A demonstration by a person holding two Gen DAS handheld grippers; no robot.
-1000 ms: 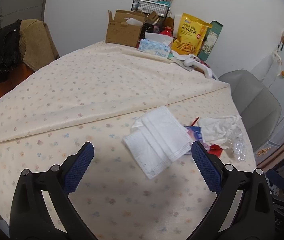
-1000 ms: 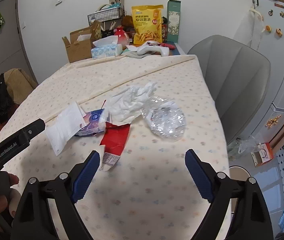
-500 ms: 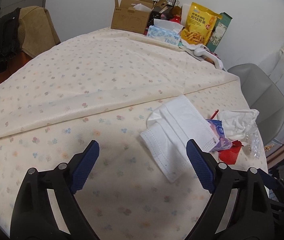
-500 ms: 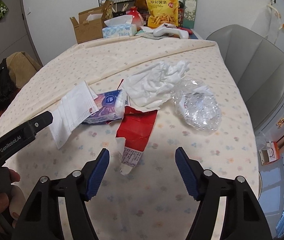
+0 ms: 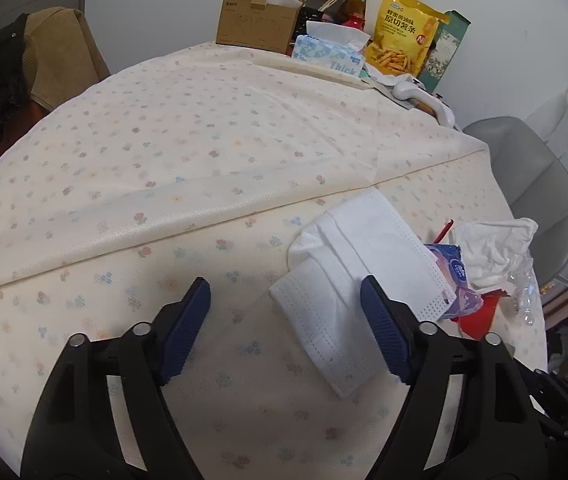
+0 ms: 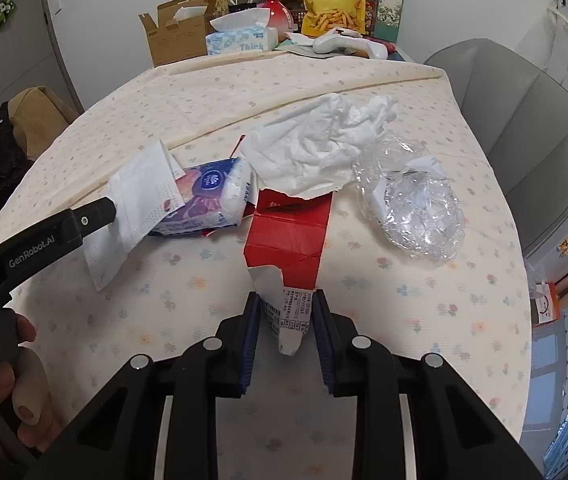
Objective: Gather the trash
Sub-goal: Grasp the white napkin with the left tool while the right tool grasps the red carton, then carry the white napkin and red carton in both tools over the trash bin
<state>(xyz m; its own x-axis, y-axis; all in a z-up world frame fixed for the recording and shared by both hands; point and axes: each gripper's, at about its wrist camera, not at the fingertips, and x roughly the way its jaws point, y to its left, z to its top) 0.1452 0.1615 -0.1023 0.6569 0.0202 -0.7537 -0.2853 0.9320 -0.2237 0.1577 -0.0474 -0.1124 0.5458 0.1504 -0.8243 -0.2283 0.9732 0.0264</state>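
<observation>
A pile of trash lies on the floral tablecloth: a white face mask [image 5: 364, 276] [image 6: 132, 208], a blue tissue pack [image 6: 208, 196] [image 5: 454, 280], a crumpled white tissue [image 6: 316, 144] [image 5: 492, 248], a flattened red carton [image 6: 288, 236] and crumpled clear plastic [image 6: 412, 200]. My right gripper [image 6: 286, 320] has narrowed, with its jaws on either side of the carton's torn white end, not fully pressed. My left gripper [image 5: 284, 312] is open, its right finger over the mask's near edge.
At the table's far end stand a cardboard box [image 5: 260, 20], a tissue box [image 5: 328, 56], a yellow snack bag [image 5: 400, 40] and a white handheld device [image 6: 348, 44]. A grey chair [image 6: 524, 112] is at the right edge. The left gripper's arm [image 6: 36, 248] shows in the right wrist view.
Both grippers have moved forward and down toward the trash. The right jaws have closed in from wide open around the carton's end. The left jaws have narrowed somewhat by the mask.
</observation>
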